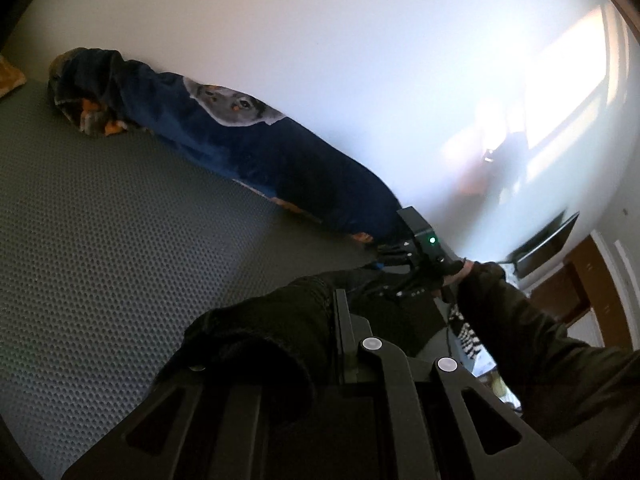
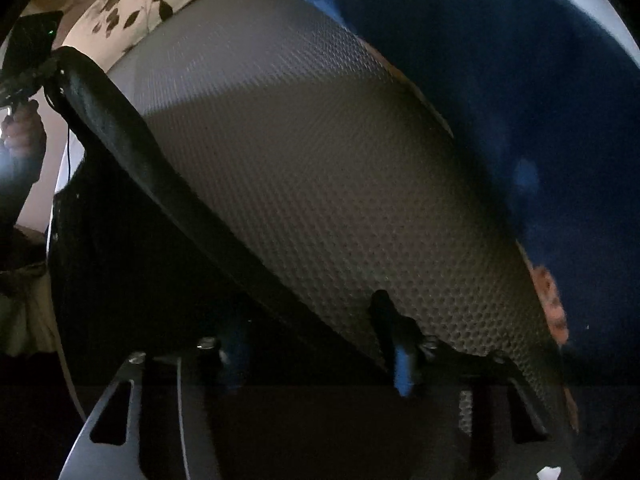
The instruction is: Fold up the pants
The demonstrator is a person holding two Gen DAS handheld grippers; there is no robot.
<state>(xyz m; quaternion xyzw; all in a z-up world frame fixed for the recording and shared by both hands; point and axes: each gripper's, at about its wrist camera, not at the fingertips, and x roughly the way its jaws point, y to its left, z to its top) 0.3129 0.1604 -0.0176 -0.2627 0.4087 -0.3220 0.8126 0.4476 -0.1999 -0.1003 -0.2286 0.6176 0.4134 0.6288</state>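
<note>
Black knitted fabric, the dark pants [image 1: 256, 344], is bunching across the left gripper [image 1: 336, 344] in the left wrist view, draping over its left finger and pressed against the upright finger plate; the fingers appear to be pinching this cloth between them, though the contact itself is hidden under the folds. The pants are stretching from there toward the right gripper [image 1: 424, 248], which is showing a small green light and being held by a bare hand [image 1: 460, 276]. In the right wrist view a long taut black edge of the pants [image 2: 132, 148] is running diagonally over the grey honeycomb-textured mat [image 2: 320, 184], but whether the right gripper's [image 2: 316, 364] fingers are gripping it I cannot tell. A dark blue fleece blanket with an animal-face print [image 1: 240, 136] is lying along the mat's far edge against the white wall [image 1: 320, 40].
</note>
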